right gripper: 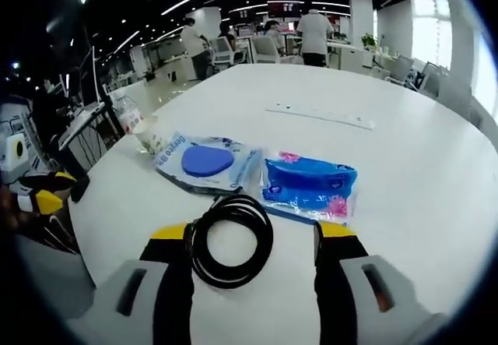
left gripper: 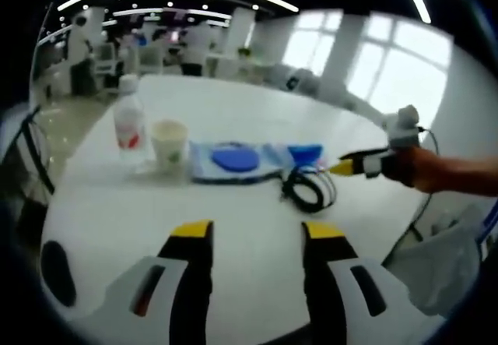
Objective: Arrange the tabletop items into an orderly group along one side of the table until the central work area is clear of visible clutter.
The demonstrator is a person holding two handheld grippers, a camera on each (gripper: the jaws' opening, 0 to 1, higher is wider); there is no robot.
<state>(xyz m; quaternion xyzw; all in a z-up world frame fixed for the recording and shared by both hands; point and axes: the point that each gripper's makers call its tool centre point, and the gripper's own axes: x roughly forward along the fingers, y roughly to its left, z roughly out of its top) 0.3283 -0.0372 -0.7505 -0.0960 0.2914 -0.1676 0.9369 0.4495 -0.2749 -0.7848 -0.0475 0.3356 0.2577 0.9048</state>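
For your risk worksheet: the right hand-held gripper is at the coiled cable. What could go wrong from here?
1. The cable is a loose coil; the open right hand-held gripper may catch one loop and uncoil it.
2. The blue packet lies close, so it may get dragged.
3. The bottle and cup could tip.

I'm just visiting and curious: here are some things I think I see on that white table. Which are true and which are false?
1. The black cable coil lies between the open jaws of the right claw. True.
2. The water bottle lies on its side. False: it stands upright beside the paper cup.
3. The left claw is shut on the cup. False: it is open and holds nothing, well short of the cup.
4. A packet with a dark blue disc lies beside a bright blue packet. True.
5. The bottle's cap is red. False: the cap is white; the label has red.
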